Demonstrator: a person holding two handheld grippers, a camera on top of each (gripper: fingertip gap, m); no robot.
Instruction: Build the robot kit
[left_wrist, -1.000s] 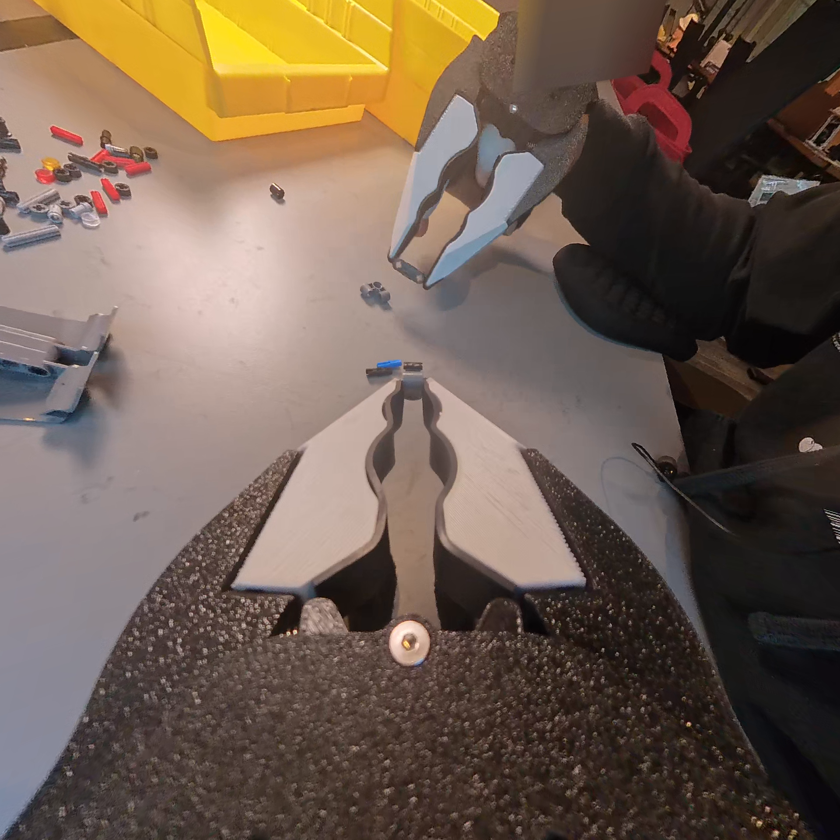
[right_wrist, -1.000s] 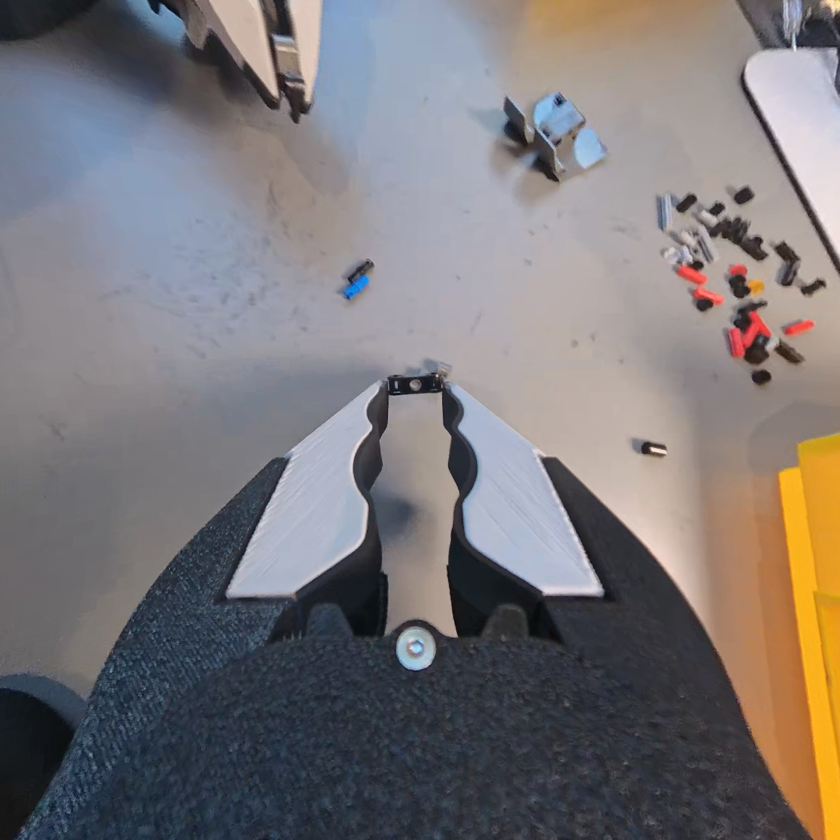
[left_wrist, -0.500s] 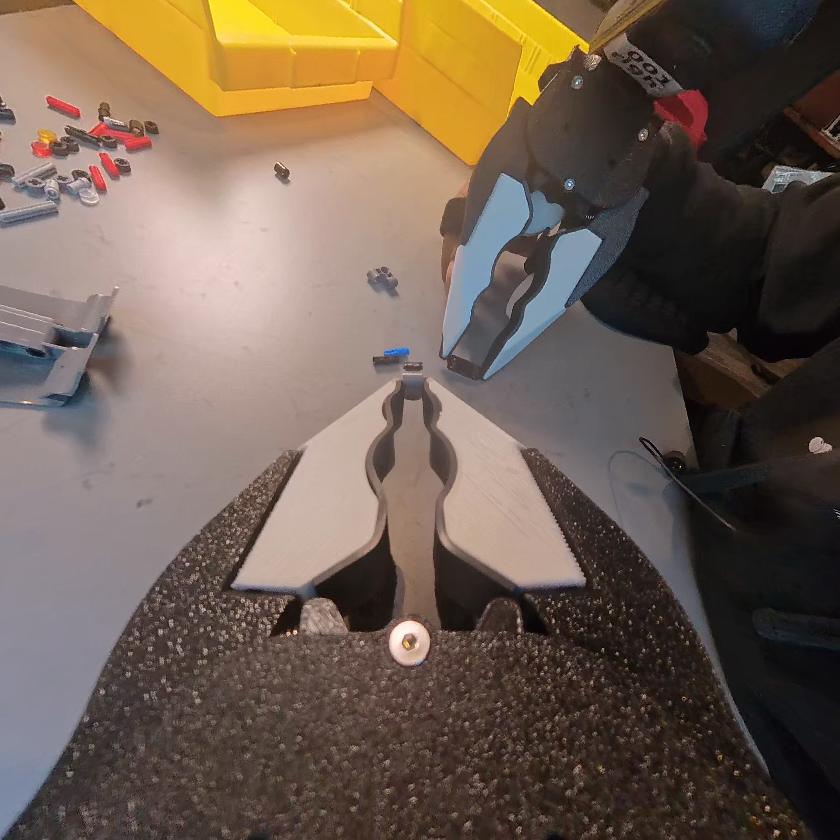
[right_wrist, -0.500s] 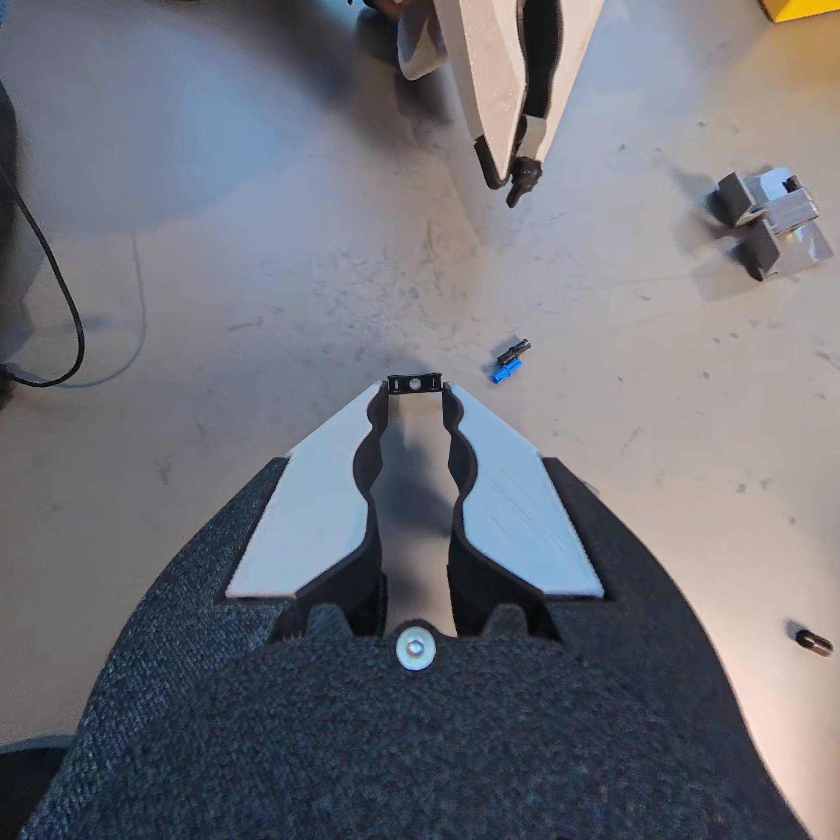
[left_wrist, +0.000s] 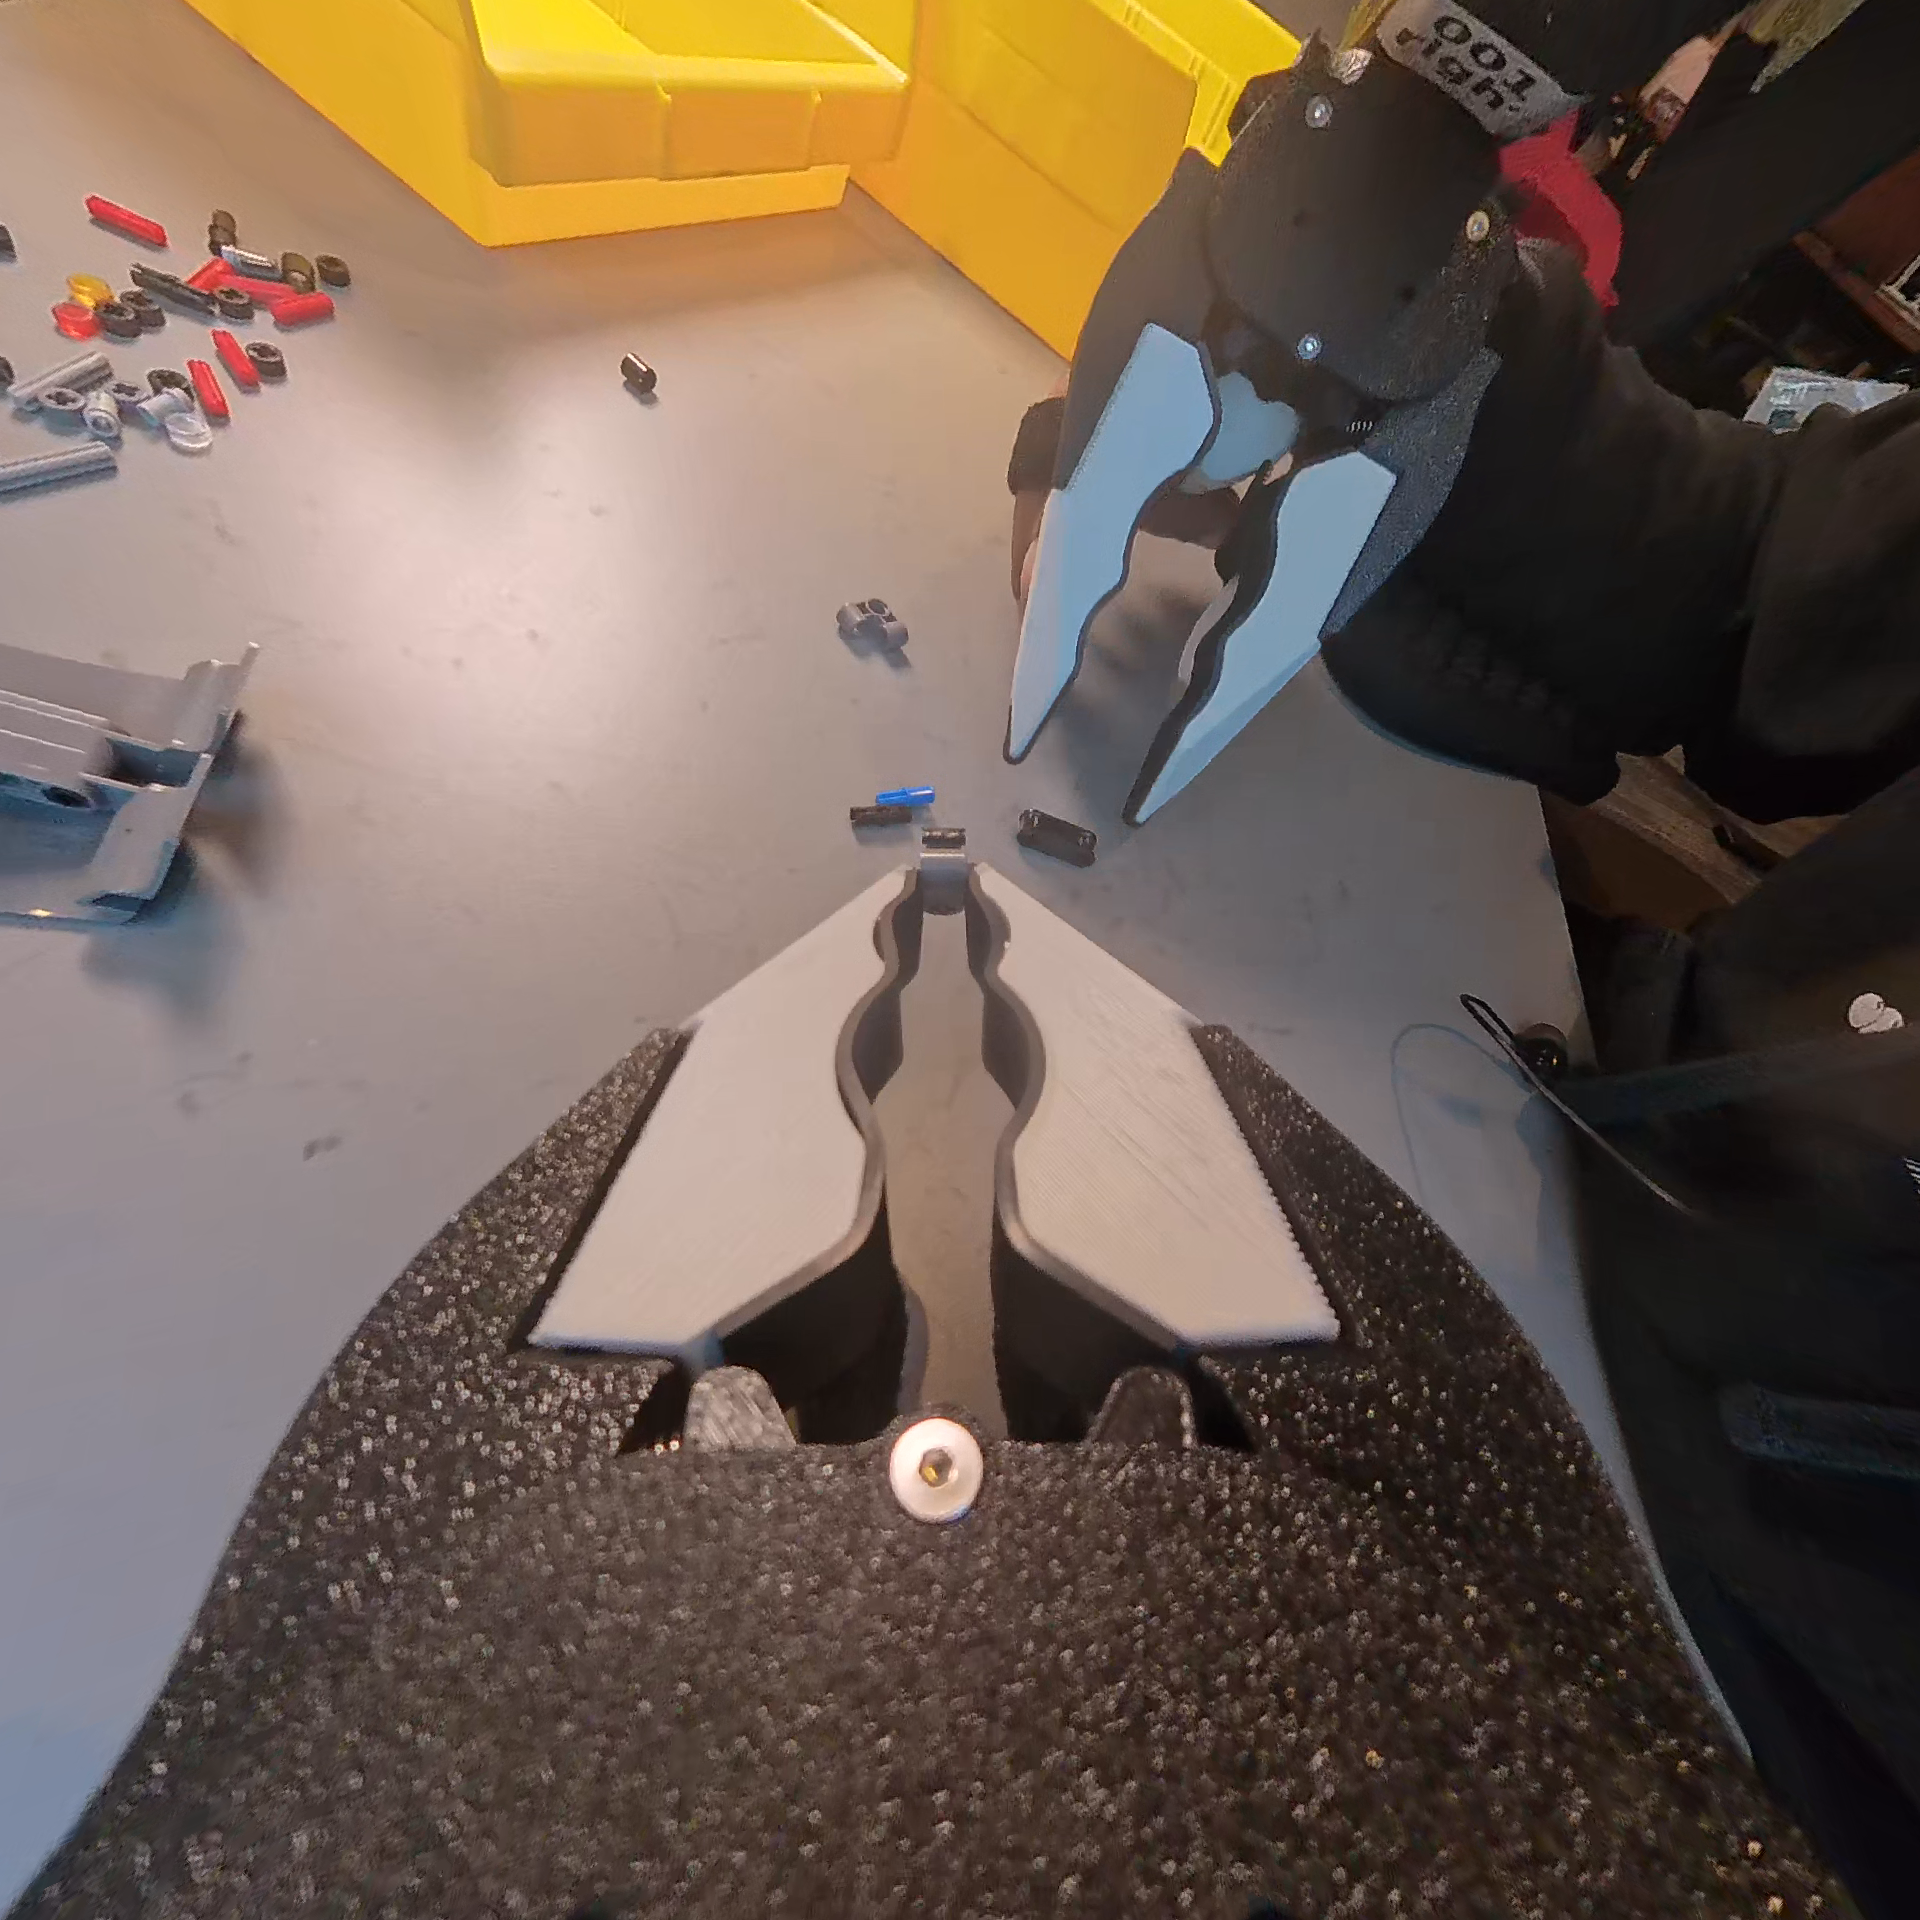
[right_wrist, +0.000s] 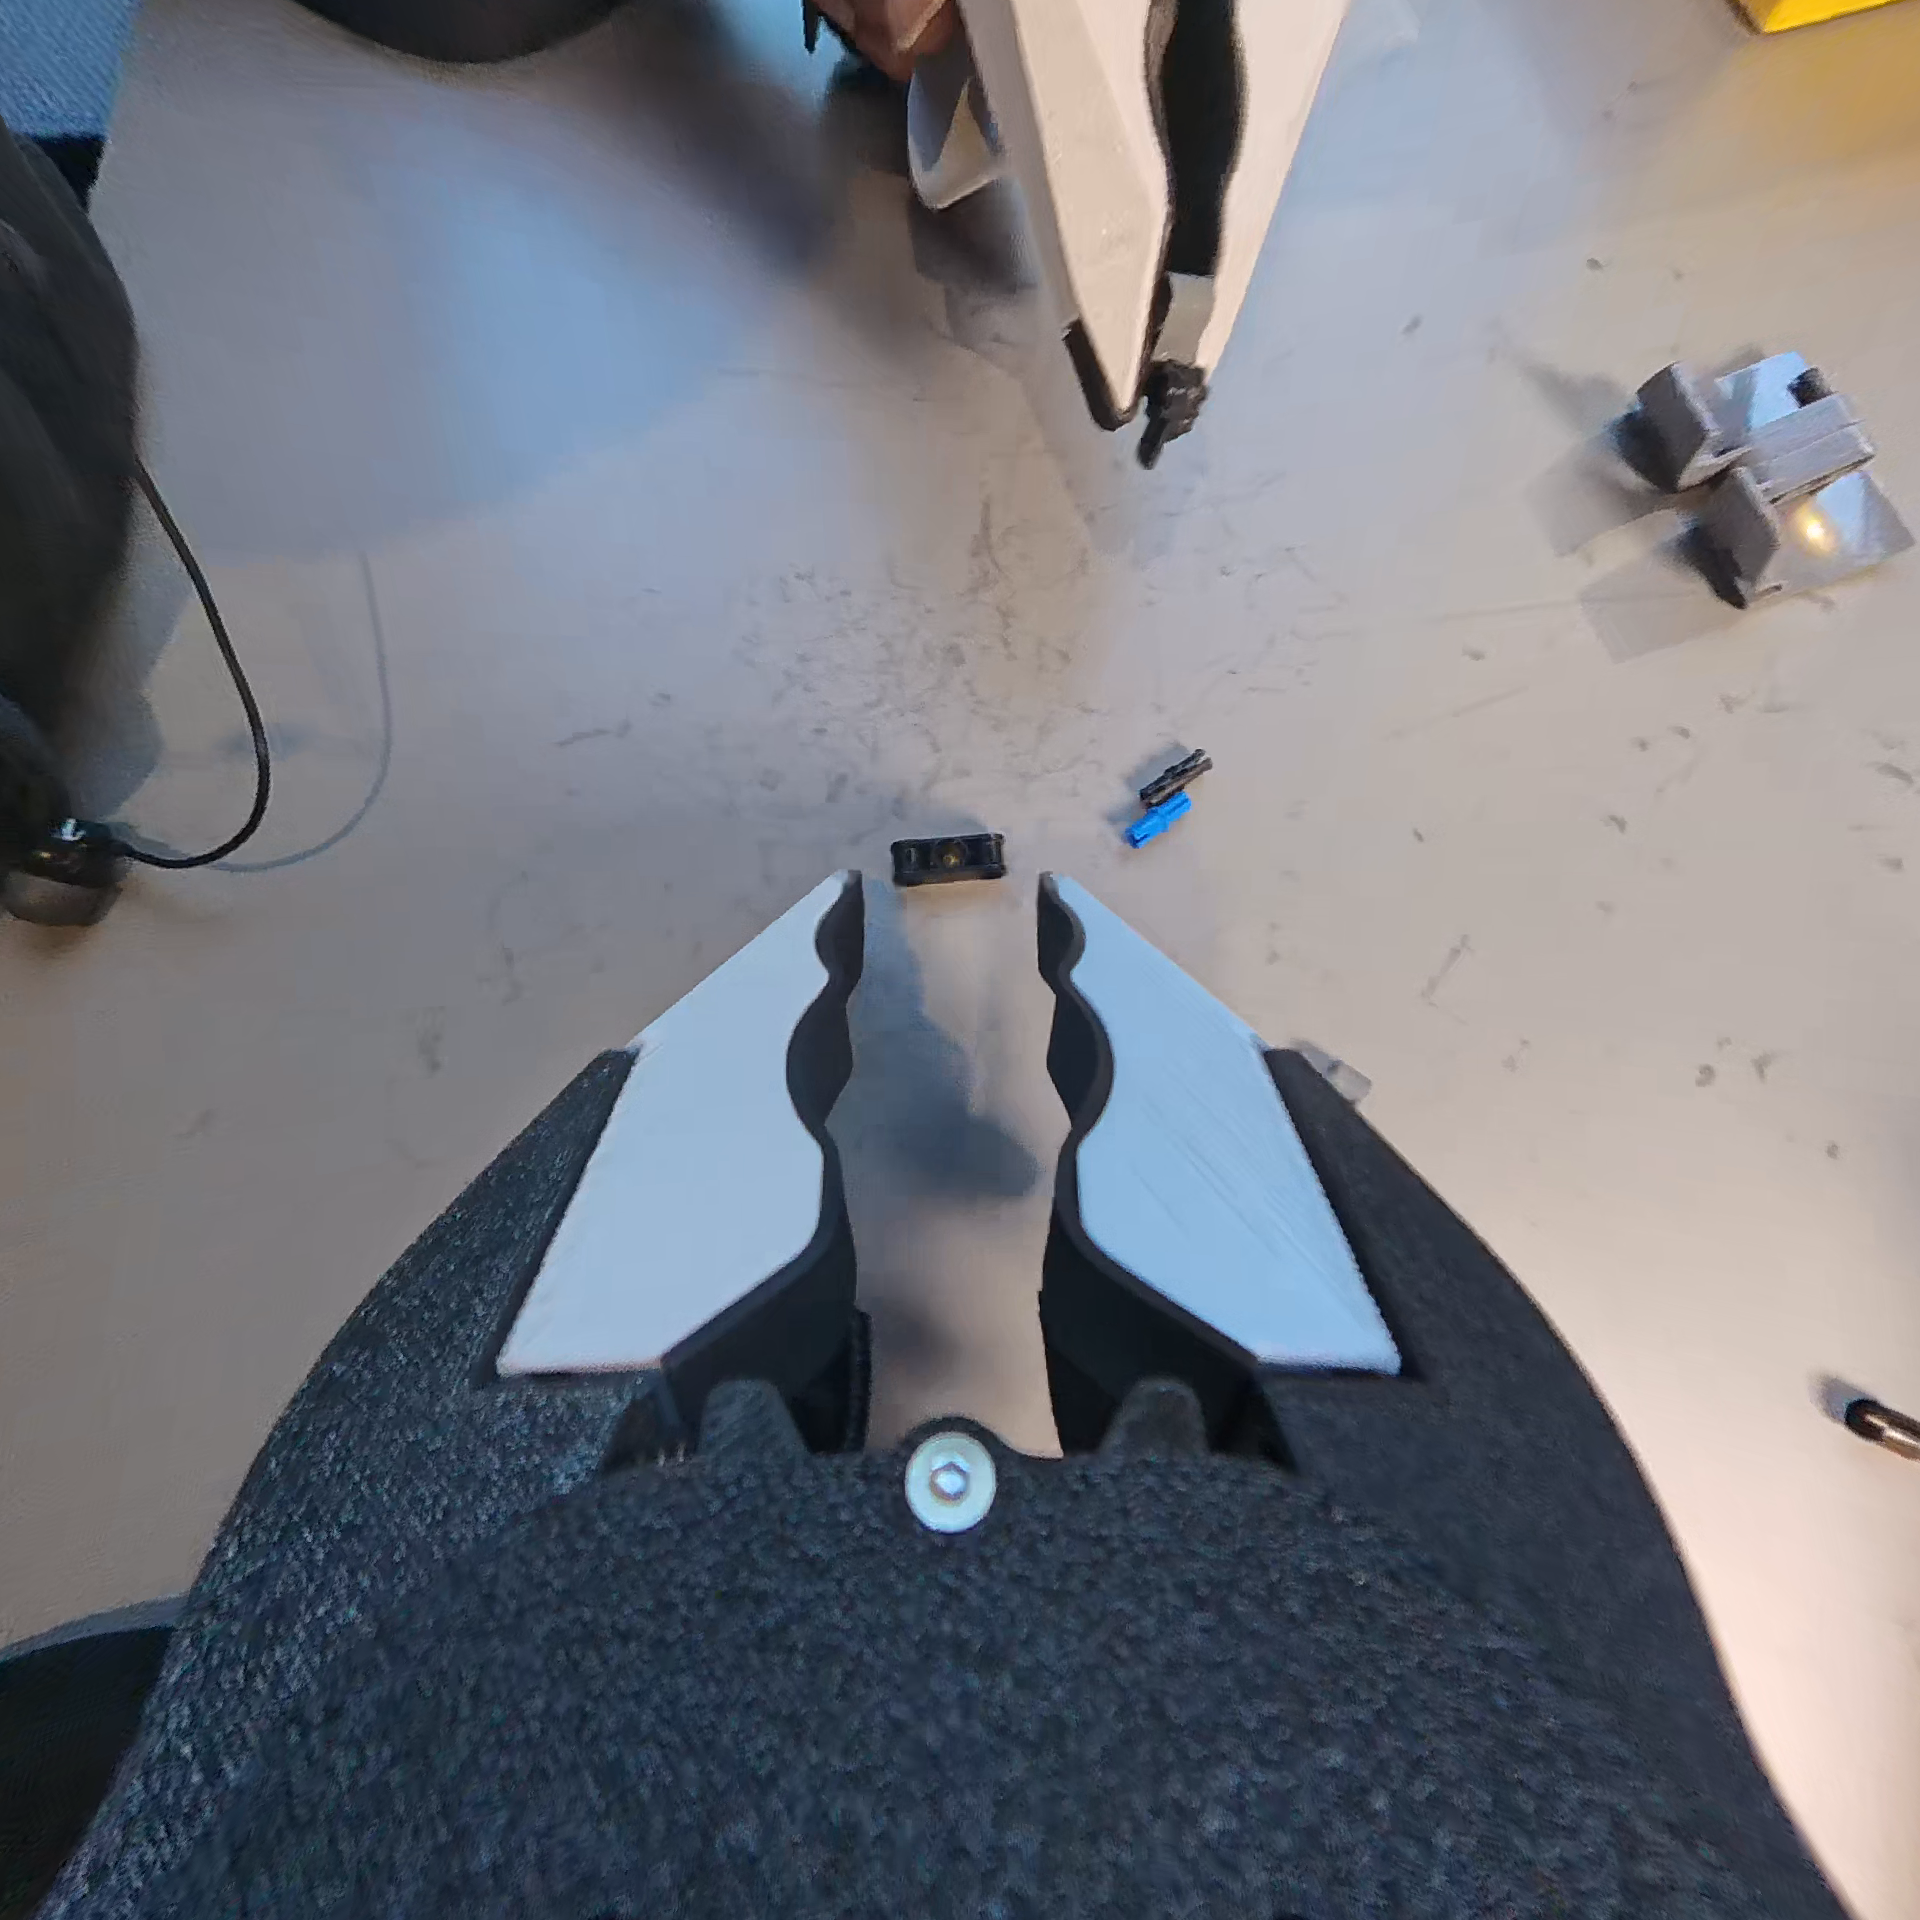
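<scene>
My left gripper (left_wrist: 943, 883) is shut on a small grey-and-black connector piece (left_wrist: 943, 857) and holds it just above the grey table. It also shows at the top of the right wrist view (right_wrist: 1153, 400), with the piece's black end (right_wrist: 1171, 400) sticking out. My right gripper (right_wrist: 945, 888) is open and empty; in the left wrist view (left_wrist: 1081, 779) it is tilted down at the table. A short black beam (right_wrist: 948, 860) lies on the table just ahead of its fingertips, close to my left gripper's tip (left_wrist: 1057, 836). A blue pin (right_wrist: 1155, 826) and a black pin (right_wrist: 1176, 774) lie beside it.
Yellow bins (left_wrist: 675, 114) stand at the far edge. A pile of small red, black and grey parts (left_wrist: 177, 312) and a grey assembly (left_wrist: 104, 769) lie to the left. A dark connector (left_wrist: 873, 623) and a black pin (left_wrist: 639, 372) lie loose. A black cable (right_wrist: 223, 707) runs nearby. The left gripper's tips are roughly 8 cm from the right gripper's. My right tips are roughly 4 cm from the black pin (right_wrist: 1176, 774). It turns up in the left wrist view (left_wrist: 879, 816) as well.
My right gripper came down beside my left gripper's tip, opened and let go of the black beam, which now lies on the table. My left gripper has stayed shut and nearly still.
</scene>
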